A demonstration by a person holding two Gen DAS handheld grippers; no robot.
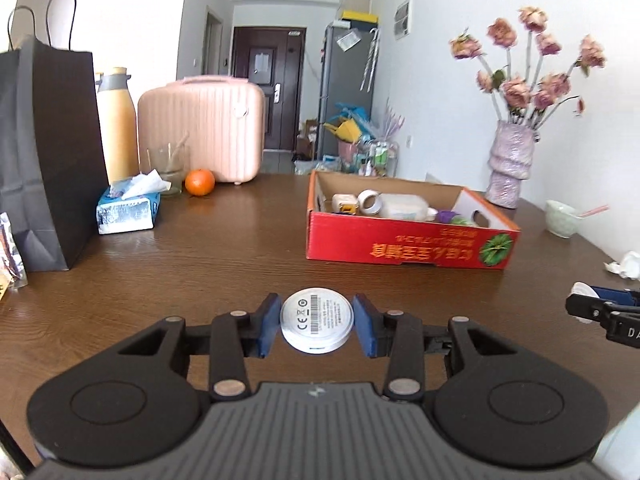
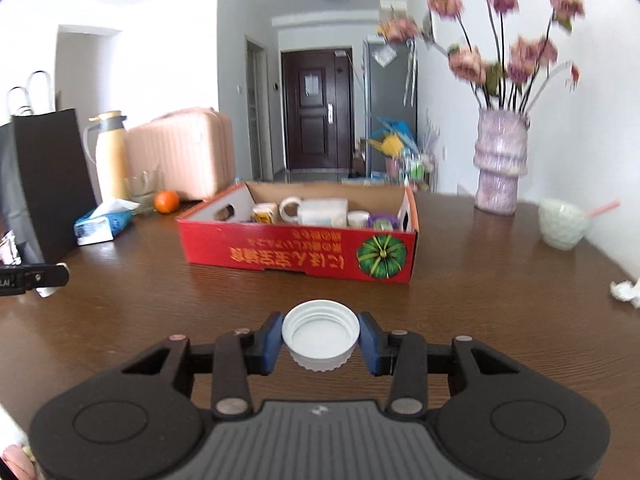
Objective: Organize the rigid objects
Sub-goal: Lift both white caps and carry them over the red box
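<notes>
Fingers [image 1: 267, 326] of the left gripper [image 1: 317, 325] press their blue pads against both sides of a white disc [image 1: 317, 321], which is held above the bench [image 1: 224, 248] with its printed label face turned to the camera. On the right gripper [image 2: 321, 339] the fingers [image 2: 370, 342] are closed the same way on a white cap [image 2: 321, 334], its open, threaded side facing up; it too is held off the bench.

Ahead of both, well apart from them, a red box [image 2: 300, 254] sits on the bench with its top open. Inside it lie a tape roll [image 2: 290, 208], a pale container [image 2: 323, 212] and some smaller items, too blurred to name.

From the left wrist view, a black bag [image 1: 44, 148] stands at the left, with a tissue pack [image 1: 128, 210] near its foot. Behind that are a yellow flask [image 1: 117, 124], an orange [image 1: 199, 182] and a pink case [image 1: 204, 132]. To the right of the box stands a vase [image 1: 512, 164] of dried flowers, and a pale bowl [image 1: 564, 218] sits near the bench's right edge.
</notes>
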